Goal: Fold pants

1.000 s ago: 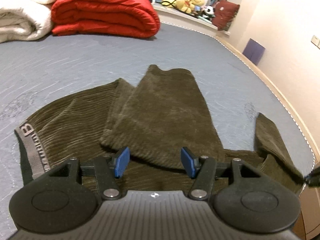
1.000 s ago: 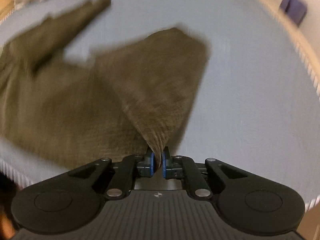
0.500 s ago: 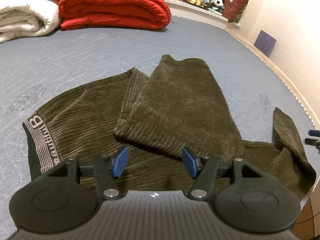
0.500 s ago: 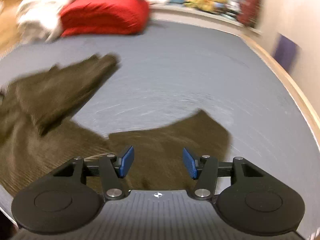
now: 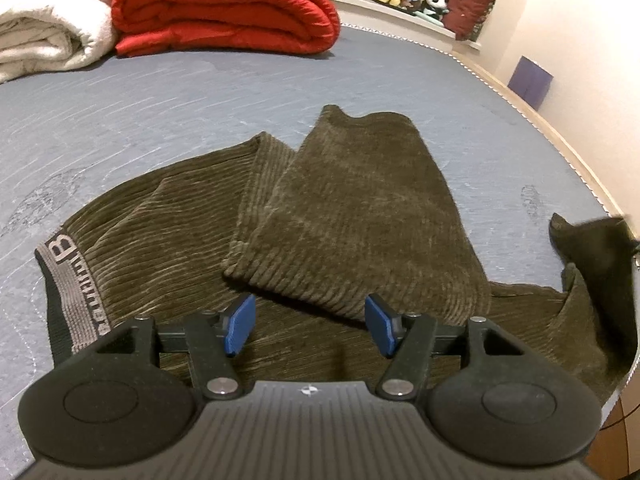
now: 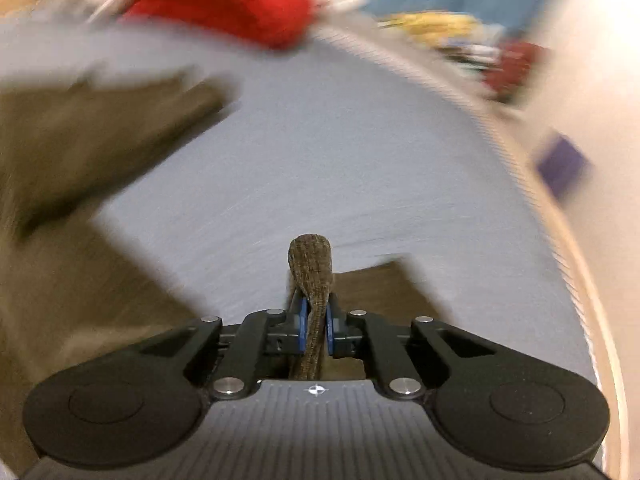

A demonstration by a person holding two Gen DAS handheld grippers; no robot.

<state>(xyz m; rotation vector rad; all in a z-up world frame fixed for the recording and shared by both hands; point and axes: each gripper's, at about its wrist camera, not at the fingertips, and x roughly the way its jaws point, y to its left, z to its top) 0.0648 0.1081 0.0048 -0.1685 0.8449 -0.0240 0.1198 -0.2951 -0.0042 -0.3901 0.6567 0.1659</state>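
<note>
Pants (image 5: 344, 216): soft olive corduroy, limp, lying partly folded mid-frame on the bed (image 5: 168, 112). Left tool (image 5: 306, 326) gapes wide, empty. Right tool (image 6: 315, 326) pinches a hem, apparently the second leg's; view blurred. Hem corners give the best hold.

Two low wrist views, pants (image 5: 352, 216) shared.
</note>
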